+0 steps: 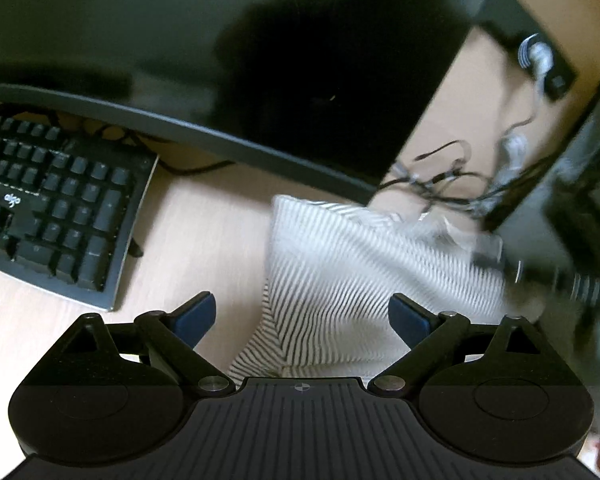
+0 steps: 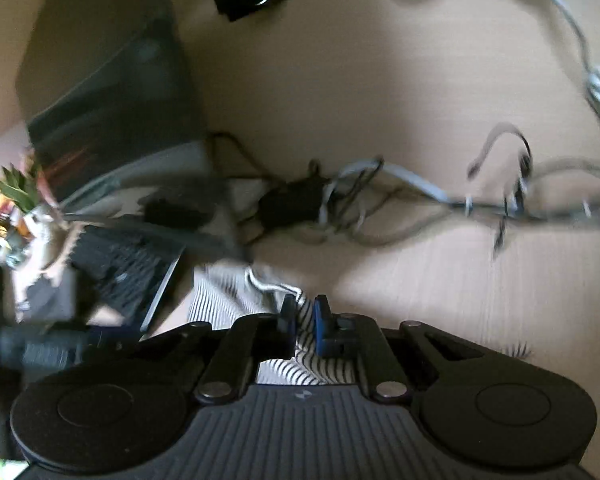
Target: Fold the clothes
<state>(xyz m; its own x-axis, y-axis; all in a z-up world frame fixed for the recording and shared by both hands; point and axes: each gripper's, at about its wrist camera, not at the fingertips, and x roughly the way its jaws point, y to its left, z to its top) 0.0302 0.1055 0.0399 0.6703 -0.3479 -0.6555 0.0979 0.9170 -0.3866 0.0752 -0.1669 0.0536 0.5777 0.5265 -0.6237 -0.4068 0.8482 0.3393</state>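
Left gripper [image 1: 302, 316]: spread wide, holding nothing. Striped garment [image 1: 364, 264] directly ahead and below, lifted in a blurred fold between and beyond the blue pads [image 1: 198, 314], not touching either.

Right gripper [image 2: 303, 322]: closed to a narrow gap, pinching the garment's striped cloth [image 2: 304, 368], bunched under and just ahead of the fingertips.

Pale wooden desk [image 1: 204, 220] beneath. Black keyboard [image 1: 56, 208] ahead-left of the left gripper; dark monitor [image 1: 236, 48] leaning above. Tangle of cables [image 2: 380, 196] well ahead of the right gripper. Leafy plant [image 2: 16, 192] far left.
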